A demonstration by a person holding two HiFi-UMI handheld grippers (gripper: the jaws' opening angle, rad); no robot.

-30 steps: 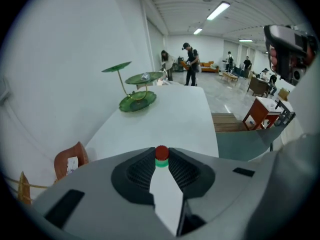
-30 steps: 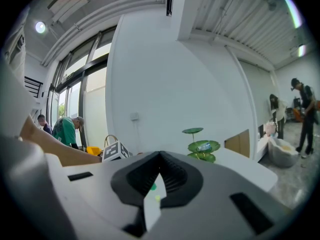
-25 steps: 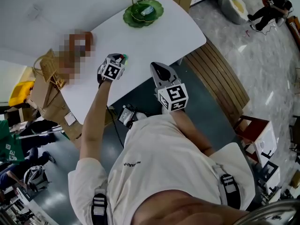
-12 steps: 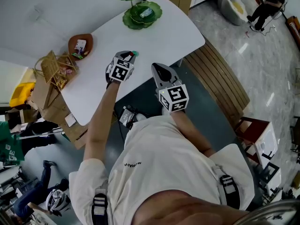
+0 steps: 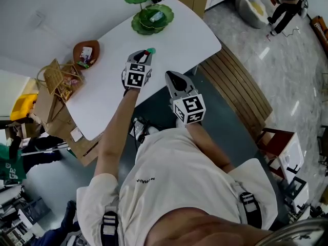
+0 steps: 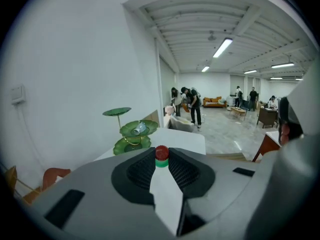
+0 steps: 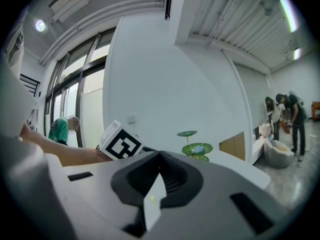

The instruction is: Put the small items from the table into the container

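My left gripper (image 5: 148,52) hangs over the white table (image 5: 189,37), shut on a small item with a red cap and green body (image 6: 161,156). In the head view that item (image 5: 150,50) shows as a green speck at the fingertips. Past it, at the table's far end, stands a green tiered dish (image 5: 152,18), with a pale wrapped item (image 5: 157,15) on its middle tier. In the left gripper view the dish (image 6: 131,132) lies ahead, slightly left. My right gripper (image 5: 172,76) waits at the table's near edge, jaws shut with nothing between them (image 7: 160,156).
A brown bowl (image 5: 85,53) with small packets sits at the table's left end. Wicker and cardboard clutter (image 5: 54,81) lies beyond that end. A slatted wooden bench (image 5: 241,94) runs along the table's right side. Several people stand far off in the hall (image 6: 187,104).
My left gripper has risen and travelled right along the table toward the green tiered dish, carrying the small item. The right gripper has stayed put.
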